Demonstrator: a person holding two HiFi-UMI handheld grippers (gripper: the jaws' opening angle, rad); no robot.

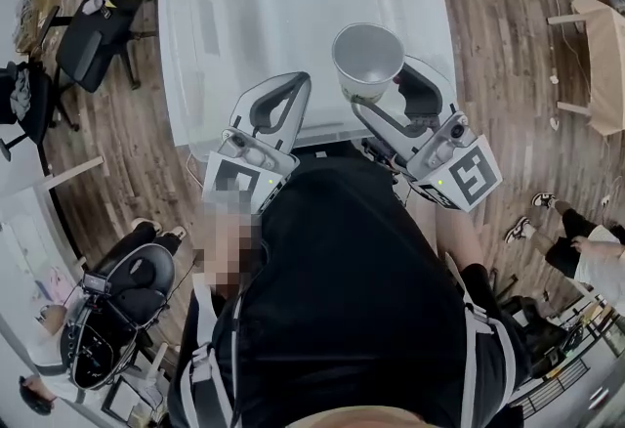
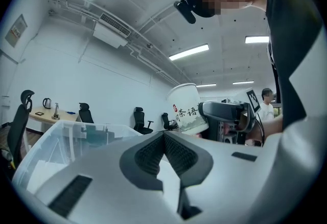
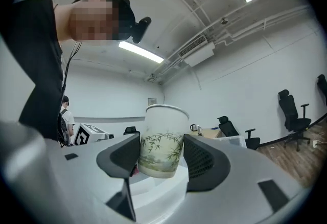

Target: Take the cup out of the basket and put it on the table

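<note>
The cup [image 1: 368,60], a paper one printed with bamboo, is out of the basket [image 1: 244,16] and held in the air over its near right part, roughly upright with its mouth towards the head camera. The right gripper [image 1: 383,89] pinches it across the lower wall, one ribbed pad on each side. My worry is that grip. The wall is thin and tapers downward, so too hard a squeeze would likely buckle it, and too light a one could let it slide out and drop back into the basket. A low carry might catch its base on the basket's rim and tip it. The left gripper [image 1: 298,84], pads pressed together on nothing, sits just beside and could knock it. No bare table top shows clearly, so the landing spot is uncertain.
</note>
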